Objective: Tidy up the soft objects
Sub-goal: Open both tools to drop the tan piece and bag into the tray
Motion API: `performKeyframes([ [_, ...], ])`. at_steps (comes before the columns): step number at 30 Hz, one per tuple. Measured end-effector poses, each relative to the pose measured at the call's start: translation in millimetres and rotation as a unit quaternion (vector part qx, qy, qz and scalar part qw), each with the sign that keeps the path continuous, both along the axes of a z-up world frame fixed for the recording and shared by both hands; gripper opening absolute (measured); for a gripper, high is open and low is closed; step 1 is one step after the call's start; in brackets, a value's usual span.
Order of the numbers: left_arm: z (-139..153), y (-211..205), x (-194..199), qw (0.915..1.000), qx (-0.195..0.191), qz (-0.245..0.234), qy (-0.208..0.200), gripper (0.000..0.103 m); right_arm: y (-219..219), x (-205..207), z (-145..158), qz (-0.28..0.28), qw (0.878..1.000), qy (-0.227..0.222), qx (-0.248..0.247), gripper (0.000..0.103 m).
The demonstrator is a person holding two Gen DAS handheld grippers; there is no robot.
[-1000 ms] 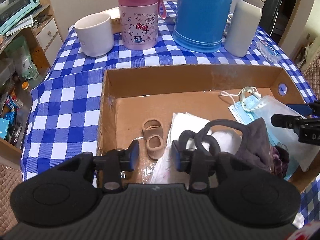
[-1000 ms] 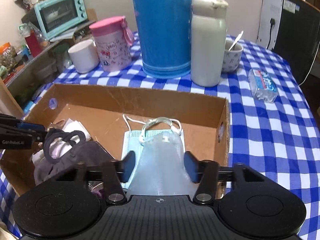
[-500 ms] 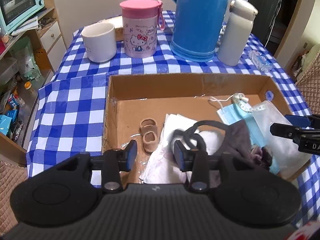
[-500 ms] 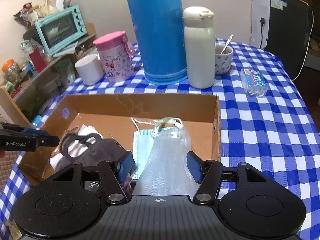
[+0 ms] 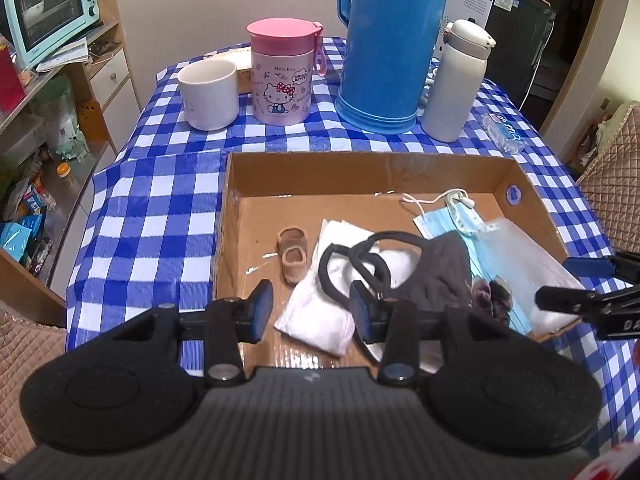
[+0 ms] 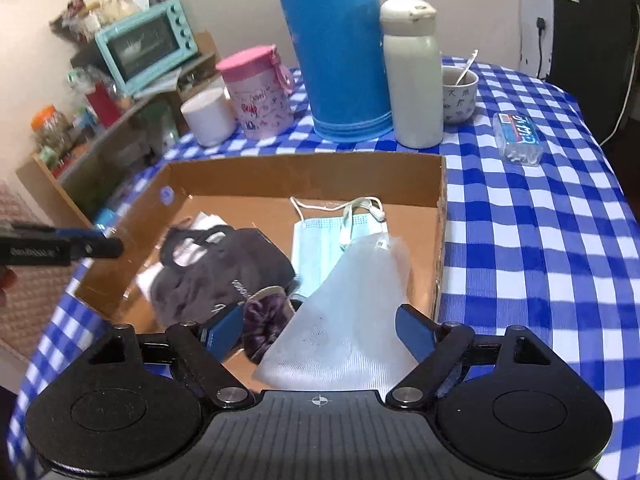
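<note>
**Soft things gathered in a shallow cardboard box**

On the blue-and-white checked desk (image 5: 160, 216), a shallow brown cardboard box (image 5: 360, 172), holding every soft item. Toward its left, a small beige knitted sock (image 5: 292, 256), just beside a folded white cloth (image 5: 320, 312). Over that cloth, a dark grey fabric cap with looping black straps (image 5: 444, 276); at its near edge, a purple velvety scrunchie (image 6: 266, 314). Further right, a light blue pleated face mask with white ear loops (image 6: 316, 240), partly under a translucent white mesh pouch (image 6: 352, 316).

Above the box's near edge, the left hand-held gripper (image 5: 312, 312), jaws partly apart, holding nothing; white cloth visible in the gap below, not pinched. Further right, the right hand-held gripper (image 6: 320, 334), jaws opening wide, mesh pouch lying between them without contact from either pad.

Behind the box, a white ceramic mug (image 5: 208, 94), a pink lidded cartoon-cat cup (image 5: 282, 70), a tall blue thermos jug (image 5: 388, 44) and a cream insulated bottle (image 5: 456, 80).
</note>
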State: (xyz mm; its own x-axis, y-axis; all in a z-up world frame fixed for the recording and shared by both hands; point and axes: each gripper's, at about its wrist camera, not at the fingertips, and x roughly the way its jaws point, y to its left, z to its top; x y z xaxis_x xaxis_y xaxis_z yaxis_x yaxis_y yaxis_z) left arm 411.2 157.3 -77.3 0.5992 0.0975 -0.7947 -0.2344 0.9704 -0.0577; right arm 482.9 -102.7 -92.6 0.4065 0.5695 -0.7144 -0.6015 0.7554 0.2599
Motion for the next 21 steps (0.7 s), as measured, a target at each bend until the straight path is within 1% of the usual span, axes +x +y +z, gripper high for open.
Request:
performKeyframes([
  [4, 0, 0, -7, 1.0000, -0.001, 0.002, 0.003, 0.039, -15, -4, 12, -0.021, 0.999, -0.016, 0.028, 0.083],
  [7, 3, 0, -13, 1.0000, -0.004, 0.006, 0.003, 0.039, -24, -5, 21, -0.025, 0.999, -0.008, 0.036, 0.082],
  [8, 4, 0, -15, 1.0000, -0.005, 0.006, 0.002, 0.039, -26, -5, 23, -0.023, 0.999, -0.001, 0.029, 0.078],
  [10, 5, 0, -18, 1.0000, -0.005, 0.006, -0.001, 0.039, -26, -5, 23, -0.015, 1.000, 0.013, 0.001, 0.034],
  [11, 6, 0, -19, 1.0000, -0.006, 0.006, -0.002, 0.039, -25, -4, 21, -0.013, 1.000, 0.023, -0.011, 0.029],
  [13, 6, -1, -20, 1.0000, -0.008, 0.006, -0.003, 0.039, -21, -2, 15, 0.003, 0.999, 0.043, -0.030, 0.013],
  [15, 5, -3, -19, 1.0000, -0.008, 0.005, -0.002, 0.039, -17, 1, 6, 0.007, 0.998, 0.051, -0.042, 0.008],
  [19, 2, -5, -17, 0.9999, -0.010, 0.004, 0.003, 0.039, -4, 11, -9, 0.005, 0.996, 0.075, -0.050, 0.006],
  [21, 0, -5, -16, 0.9999, -0.009, 0.004, 0.007, 0.039, 1, 14, -17, 0.006, 0.995, 0.081, -0.058, 0.006],
])
